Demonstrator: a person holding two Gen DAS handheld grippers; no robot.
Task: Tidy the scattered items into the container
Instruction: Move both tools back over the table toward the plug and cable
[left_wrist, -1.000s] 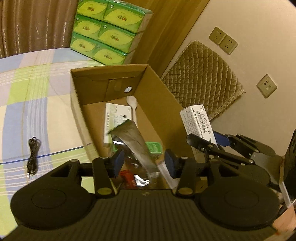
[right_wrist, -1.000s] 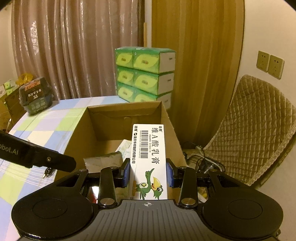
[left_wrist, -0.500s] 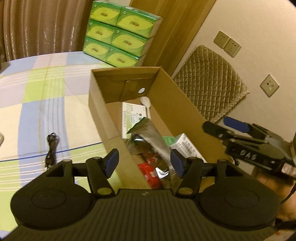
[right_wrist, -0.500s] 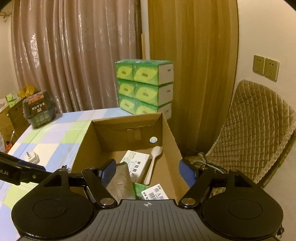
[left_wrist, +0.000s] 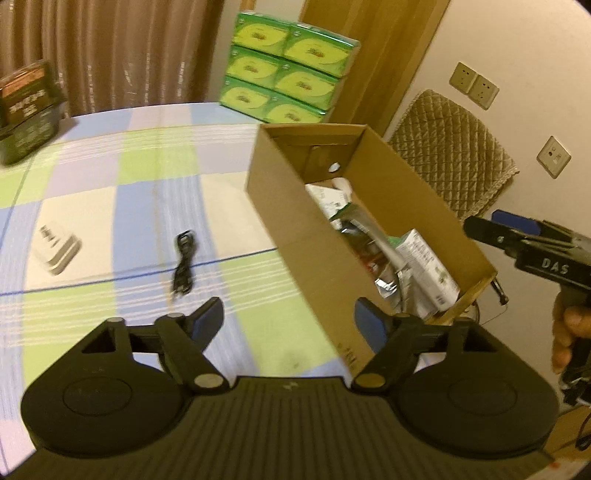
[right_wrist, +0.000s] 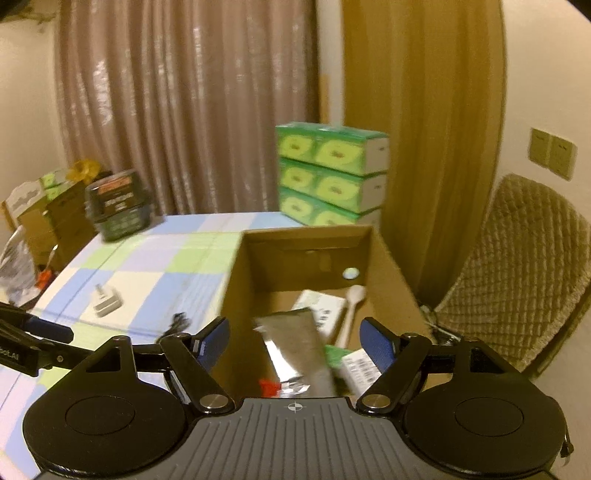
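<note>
While both grippers spread empty, left gripper (left_wrist: 289, 320) and right gripper (right_wrist: 294, 339) still widening, the white charger (left_wrist: 57, 246) and limp, light black cable (left_wrist: 183, 266) lie left of the cardboard box (left_wrist: 295, 236); pinch the cable's bundled middle.

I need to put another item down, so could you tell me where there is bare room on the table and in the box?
Table: bare between black cable and cardboard box, and beyond both toward the tissue packs. Box: near end crowded with foil pouch and cartons; some bare floor by the far wall, near the white spoon.
</note>
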